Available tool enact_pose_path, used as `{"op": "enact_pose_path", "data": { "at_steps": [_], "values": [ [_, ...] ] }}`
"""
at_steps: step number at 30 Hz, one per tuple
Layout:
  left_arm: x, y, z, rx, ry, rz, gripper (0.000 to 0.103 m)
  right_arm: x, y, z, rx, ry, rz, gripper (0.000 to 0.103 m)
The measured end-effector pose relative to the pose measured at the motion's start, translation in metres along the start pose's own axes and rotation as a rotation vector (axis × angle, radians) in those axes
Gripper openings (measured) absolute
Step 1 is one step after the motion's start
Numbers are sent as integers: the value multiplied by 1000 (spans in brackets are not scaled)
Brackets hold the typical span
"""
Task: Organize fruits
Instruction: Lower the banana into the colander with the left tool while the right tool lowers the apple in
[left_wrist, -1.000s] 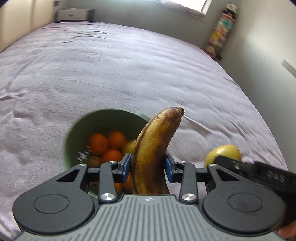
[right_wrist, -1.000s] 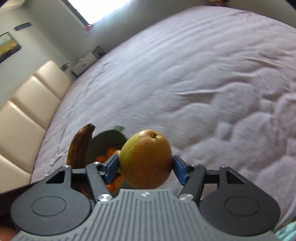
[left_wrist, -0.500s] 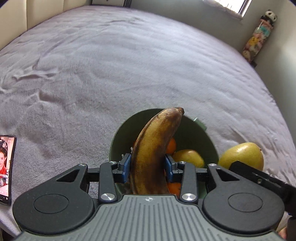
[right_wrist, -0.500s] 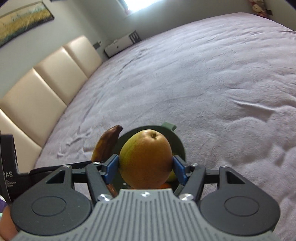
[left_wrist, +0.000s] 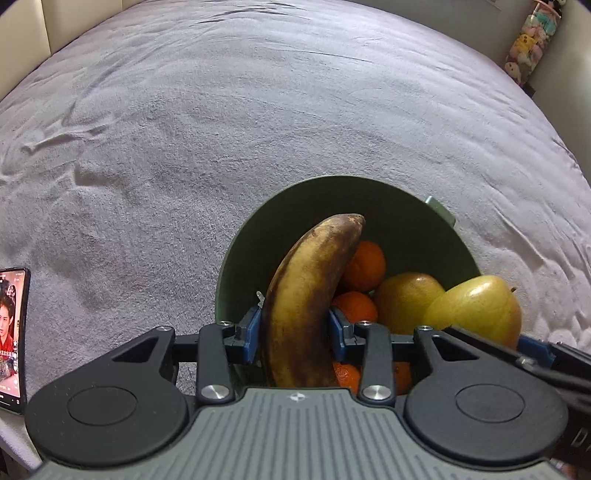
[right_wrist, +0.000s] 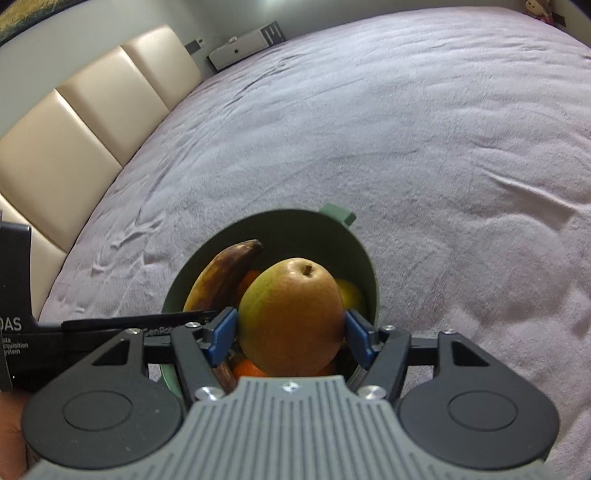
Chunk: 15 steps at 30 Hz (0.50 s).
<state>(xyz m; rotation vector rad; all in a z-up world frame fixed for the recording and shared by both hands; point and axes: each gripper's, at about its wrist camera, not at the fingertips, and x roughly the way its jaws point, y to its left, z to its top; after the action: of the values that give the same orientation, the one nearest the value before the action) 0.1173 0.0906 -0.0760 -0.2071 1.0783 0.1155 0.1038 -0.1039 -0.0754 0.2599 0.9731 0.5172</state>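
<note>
My left gripper (left_wrist: 293, 332) is shut on a brown-spotted banana (left_wrist: 306, 295) and holds it over the green bowl (left_wrist: 388, 214). The bowl holds several oranges (left_wrist: 364, 264) and a yellow pear (left_wrist: 404, 299). My right gripper (right_wrist: 290, 336) is shut on a yellow-green pear (right_wrist: 291, 314) just above the same bowl (right_wrist: 288, 229). That pear also shows in the left wrist view (left_wrist: 476, 310) at the bowl's right rim. The banana shows in the right wrist view (right_wrist: 221, 275), left of the pear.
The bowl sits on a wide bed with a grey-purple cover (left_wrist: 258, 110). A phone (left_wrist: 11, 332) with a lit screen lies at the bed's left edge. A padded cream headboard (right_wrist: 74, 122) and a white box (right_wrist: 247, 44) stand beyond the bed.
Both grippers have moved down and closer over the bowl with their fruit. The banana's tip and the pear now sit inside the bowl's rim.
</note>
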Motion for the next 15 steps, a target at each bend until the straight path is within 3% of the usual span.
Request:
{"op": "enact_pose_path", "data": {
  "at_steps": [9,15],
  "values": [
    [2,0,1,22,-3,19,44,11,2,-5,-16,48,-17,61],
    [-4,4,0,-13,-3,-15,54,16,9,-9,-62,64,-35,61]
  ]
}}
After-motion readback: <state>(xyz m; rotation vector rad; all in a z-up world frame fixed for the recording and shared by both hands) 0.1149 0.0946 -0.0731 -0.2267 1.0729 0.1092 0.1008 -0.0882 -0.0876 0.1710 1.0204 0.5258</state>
